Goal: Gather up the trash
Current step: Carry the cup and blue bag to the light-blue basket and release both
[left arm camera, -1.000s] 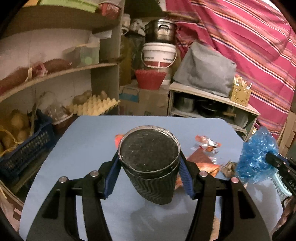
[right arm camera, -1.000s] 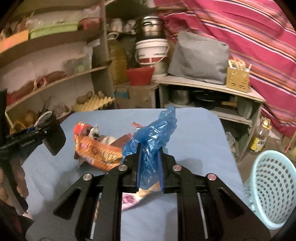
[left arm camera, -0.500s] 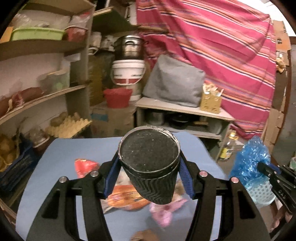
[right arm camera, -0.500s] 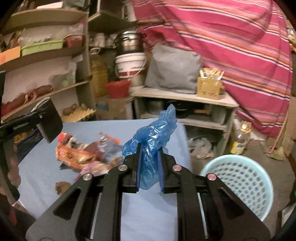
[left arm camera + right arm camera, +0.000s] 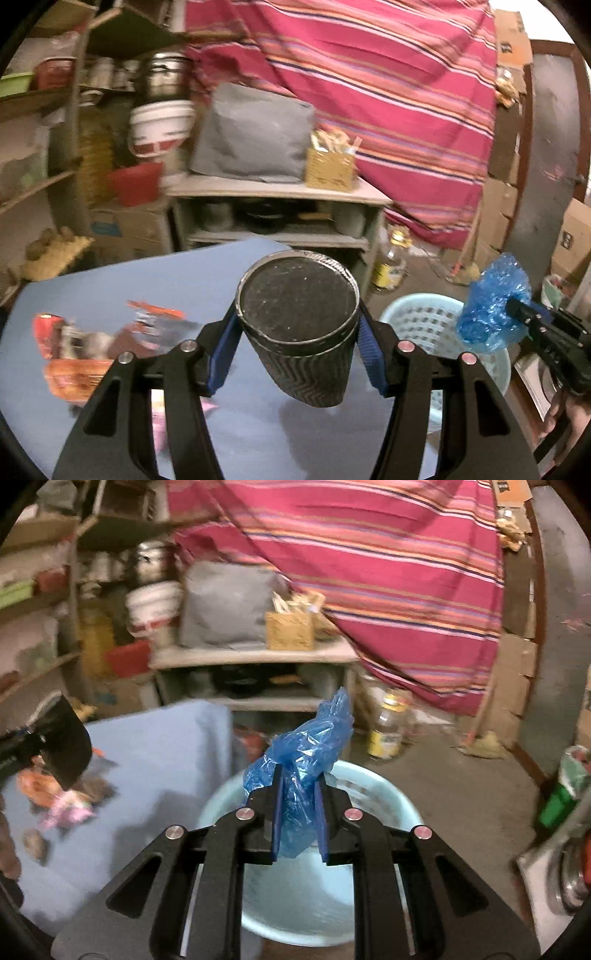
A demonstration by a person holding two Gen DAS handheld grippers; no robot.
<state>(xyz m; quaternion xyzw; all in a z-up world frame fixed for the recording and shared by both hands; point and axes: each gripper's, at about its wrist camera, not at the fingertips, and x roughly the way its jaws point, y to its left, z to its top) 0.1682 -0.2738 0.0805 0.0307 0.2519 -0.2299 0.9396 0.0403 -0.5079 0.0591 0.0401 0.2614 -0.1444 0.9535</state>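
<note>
The worktop (image 5: 155, 280) carried scattered wrappers (image 5: 85, 354). Beside it stood a pale blue basket (image 5: 373, 786). The right hand-held gripper (image 5: 298, 823) clamped a blue bag (image 5: 306, 746) above the basket; the left hand-held gripper (image 5: 295, 354) squeezed a black cup (image 5: 299, 325) over the worktop's edge.

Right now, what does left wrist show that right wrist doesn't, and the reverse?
Left wrist only: the flat base of the black ribbed cup, gripped in the left gripper, and the red wrapper at the table's left edge.

Right wrist only: the inside of the light blue basket directly below the right gripper, and a green bag on the floor at right.

Both: the blue plastic bag clamped in the right gripper, the basket, the blue table, the snack wrappers.
</note>
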